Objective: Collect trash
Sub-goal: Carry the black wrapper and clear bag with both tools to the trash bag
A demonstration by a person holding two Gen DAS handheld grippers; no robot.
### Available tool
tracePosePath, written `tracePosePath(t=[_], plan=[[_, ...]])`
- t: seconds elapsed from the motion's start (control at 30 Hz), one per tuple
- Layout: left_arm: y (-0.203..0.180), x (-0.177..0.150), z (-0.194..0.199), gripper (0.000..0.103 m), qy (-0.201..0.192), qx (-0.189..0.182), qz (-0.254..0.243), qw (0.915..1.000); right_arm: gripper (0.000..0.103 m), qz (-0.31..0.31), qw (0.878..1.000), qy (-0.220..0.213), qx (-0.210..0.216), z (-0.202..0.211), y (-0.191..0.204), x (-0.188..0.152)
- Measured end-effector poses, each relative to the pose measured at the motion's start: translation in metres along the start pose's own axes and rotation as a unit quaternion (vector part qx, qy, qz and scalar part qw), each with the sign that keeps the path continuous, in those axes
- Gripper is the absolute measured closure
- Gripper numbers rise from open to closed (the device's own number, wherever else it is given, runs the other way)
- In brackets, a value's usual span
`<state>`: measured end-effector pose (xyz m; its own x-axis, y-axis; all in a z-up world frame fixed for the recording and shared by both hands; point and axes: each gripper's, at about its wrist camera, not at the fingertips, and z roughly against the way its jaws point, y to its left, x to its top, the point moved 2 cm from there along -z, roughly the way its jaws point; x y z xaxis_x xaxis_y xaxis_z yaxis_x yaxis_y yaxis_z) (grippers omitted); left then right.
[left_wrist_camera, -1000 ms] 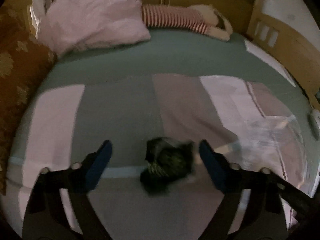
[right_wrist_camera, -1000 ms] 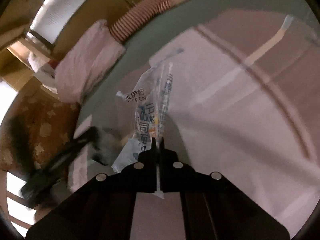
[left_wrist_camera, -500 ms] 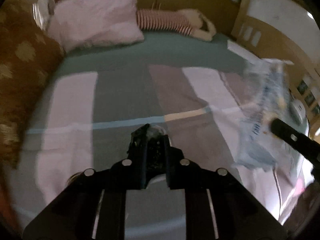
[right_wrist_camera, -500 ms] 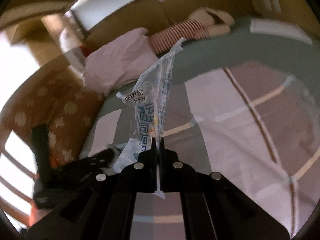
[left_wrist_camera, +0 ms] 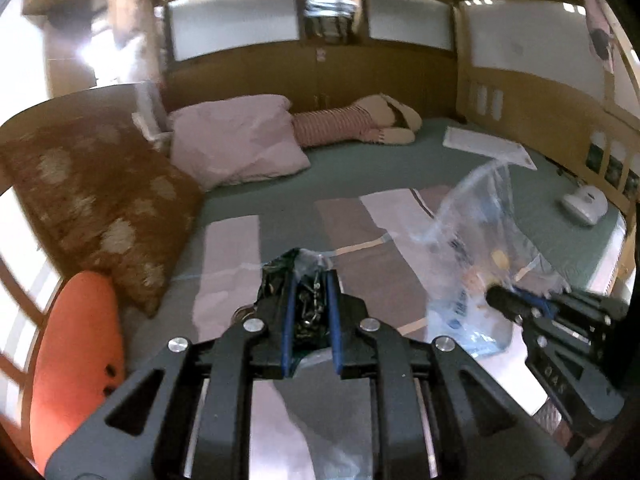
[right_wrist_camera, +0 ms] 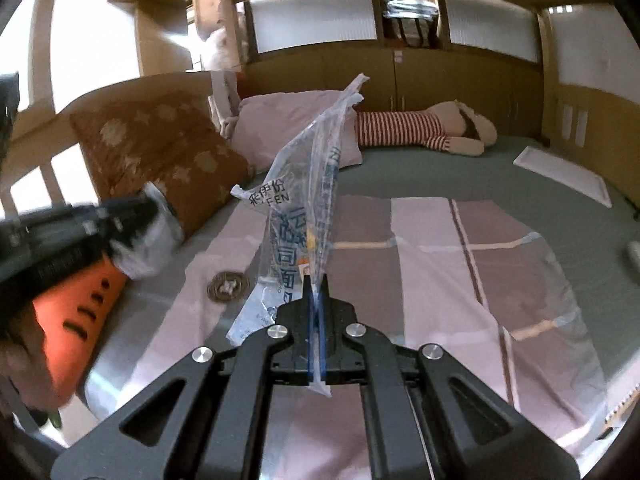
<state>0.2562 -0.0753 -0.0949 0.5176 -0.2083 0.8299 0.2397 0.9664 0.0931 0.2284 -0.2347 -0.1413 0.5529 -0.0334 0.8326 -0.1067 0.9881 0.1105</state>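
My left gripper (left_wrist_camera: 311, 280) is clamped on a crumpled dark wrapper (left_wrist_camera: 280, 276) at twelve o'clock, my right gripper (right_wrist_camera: 316, 284) pinches a clear printed bag (right_wrist_camera: 304, 200) by its lower edge, both above the bed (right_wrist_camera: 560, 184): light, limp, slippery film I judge best gripped at bunched folds.

Clear plastic wrapper (right_wrist_camera: 304, 200) printed with black "来伊份" over "FEN", larger blue Chinese characters partly legible

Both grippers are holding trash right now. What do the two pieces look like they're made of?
Right gripper: bag, thin clear plastic film, glossy. The bed shows through it, and it carries blue print.
Left gripper: wrapper, dark crumpled film, probably plastic or foil-lined. Its creases glint, with a clear bit at the top.
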Motion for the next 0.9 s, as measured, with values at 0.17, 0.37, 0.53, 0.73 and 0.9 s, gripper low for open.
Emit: tracePosePath(t=[0.17, 0.37, 0.53, 0.73, 0.9], plan=[[0.015, -0.045, 0.018, 0.087, 0.017, 0.004, 0.057, 0.9982, 0.101, -0.006, 1.0, 0.011, 0.001, 0.014, 0.002, -0.022], [0.019, -0.066, 0.014, 0.087, 0.02, 0.01, 0.067, 0.9975, 0.101, 0.004, 1.0, 0.019, -0.009, 0.003, 0.007, -0.022], [0.02, -0.064, 0.009, 0.087, 0.025, 0.009, 0.071, 0.9971, 0.101, 0.013, 1.0, 0.024, -0.008, 0.001, 0.013, -0.025], [0.015, -0.063, 0.003, 0.087, 0.029, 0.006, 0.065, 0.9974, 0.101, 0.001, 1.0, 0.022, -0.005, 0.004, 0.008, -0.026], [0.013, -0.058, 0.002, 0.087, 0.028, -0.008, 0.07, 0.9971, 0.101, -0.05, 0.998, -0.01, 0.021, 0.05, -0.023, -0.02]])
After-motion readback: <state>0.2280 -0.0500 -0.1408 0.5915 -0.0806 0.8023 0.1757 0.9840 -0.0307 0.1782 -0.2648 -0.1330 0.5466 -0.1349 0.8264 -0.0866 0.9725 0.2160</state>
